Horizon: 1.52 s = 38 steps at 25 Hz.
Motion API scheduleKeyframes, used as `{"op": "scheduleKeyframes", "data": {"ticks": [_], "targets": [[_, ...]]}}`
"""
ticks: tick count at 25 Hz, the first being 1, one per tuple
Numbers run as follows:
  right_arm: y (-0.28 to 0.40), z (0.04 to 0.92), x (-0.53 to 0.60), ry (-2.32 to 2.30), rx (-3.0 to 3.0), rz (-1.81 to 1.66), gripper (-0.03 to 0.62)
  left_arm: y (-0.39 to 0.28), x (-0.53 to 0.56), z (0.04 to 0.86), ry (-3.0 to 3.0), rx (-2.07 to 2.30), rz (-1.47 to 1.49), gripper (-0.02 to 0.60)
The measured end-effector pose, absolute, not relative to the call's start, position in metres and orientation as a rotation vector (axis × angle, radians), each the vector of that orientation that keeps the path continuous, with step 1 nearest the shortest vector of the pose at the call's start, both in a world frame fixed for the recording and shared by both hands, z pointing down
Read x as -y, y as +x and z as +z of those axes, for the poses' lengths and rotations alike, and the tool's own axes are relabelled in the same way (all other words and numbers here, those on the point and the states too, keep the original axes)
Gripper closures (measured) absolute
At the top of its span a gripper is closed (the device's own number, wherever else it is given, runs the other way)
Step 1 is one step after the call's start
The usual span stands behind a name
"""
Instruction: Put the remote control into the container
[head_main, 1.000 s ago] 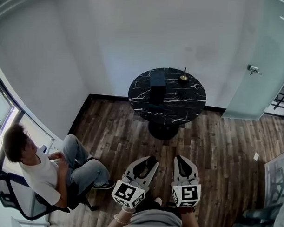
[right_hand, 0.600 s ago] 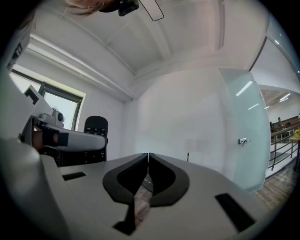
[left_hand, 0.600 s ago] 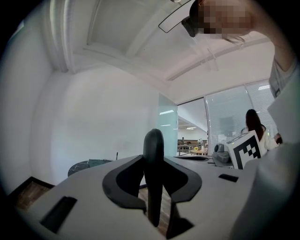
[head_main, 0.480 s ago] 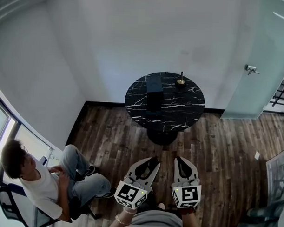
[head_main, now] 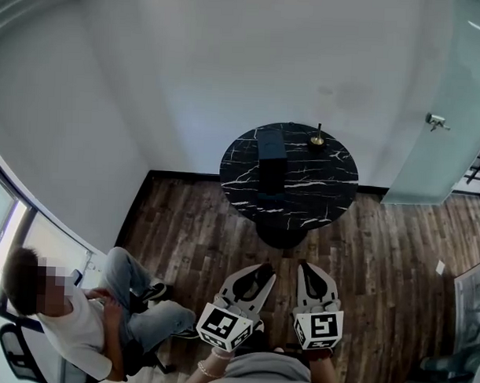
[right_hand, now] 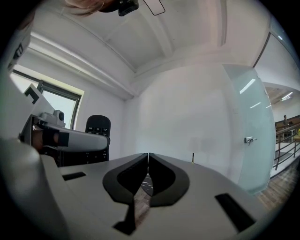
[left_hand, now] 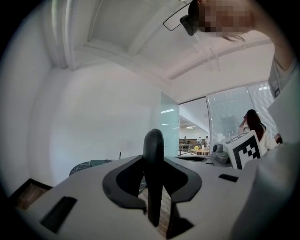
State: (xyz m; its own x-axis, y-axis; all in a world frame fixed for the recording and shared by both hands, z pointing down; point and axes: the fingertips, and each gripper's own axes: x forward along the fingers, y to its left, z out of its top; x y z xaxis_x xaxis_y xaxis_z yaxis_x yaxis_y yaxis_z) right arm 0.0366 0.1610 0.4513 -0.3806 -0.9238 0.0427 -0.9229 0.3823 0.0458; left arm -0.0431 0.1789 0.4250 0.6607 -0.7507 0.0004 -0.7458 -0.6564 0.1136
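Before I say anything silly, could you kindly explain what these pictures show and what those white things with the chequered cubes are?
There is no robot here: someone holds a hand-held claw in each hand, and the chequered cubes are part of the claws. The head view comes from a camera on that person's head, looking down. The other two views come from cameras riding on each claw, looking along its jaws. The left claw is clamped on a black remote, seen edge-on in its own view. The right claw is shut and empty. Ahead stands a round black table with a dark box, probably the container, and a small brass thing. Another person sits to the left.
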Motion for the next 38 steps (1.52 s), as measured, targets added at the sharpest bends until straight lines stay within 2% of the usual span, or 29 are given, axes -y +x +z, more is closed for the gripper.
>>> {"op": "scheduleKeyframes", "data": {"ticks": [18,38], "targets": [[-0.013,0.457,-0.108,1.760,2.485,-0.059,0.580,-0.090,-0.117,0.434,2.789,1.143,-0.039,0.483],[-0.009,0.451,-0.046,1.665,2.543,-0.062,0.580,-0.079,-0.063,0.434,2.741,1.194,-0.039,0.483]]}}
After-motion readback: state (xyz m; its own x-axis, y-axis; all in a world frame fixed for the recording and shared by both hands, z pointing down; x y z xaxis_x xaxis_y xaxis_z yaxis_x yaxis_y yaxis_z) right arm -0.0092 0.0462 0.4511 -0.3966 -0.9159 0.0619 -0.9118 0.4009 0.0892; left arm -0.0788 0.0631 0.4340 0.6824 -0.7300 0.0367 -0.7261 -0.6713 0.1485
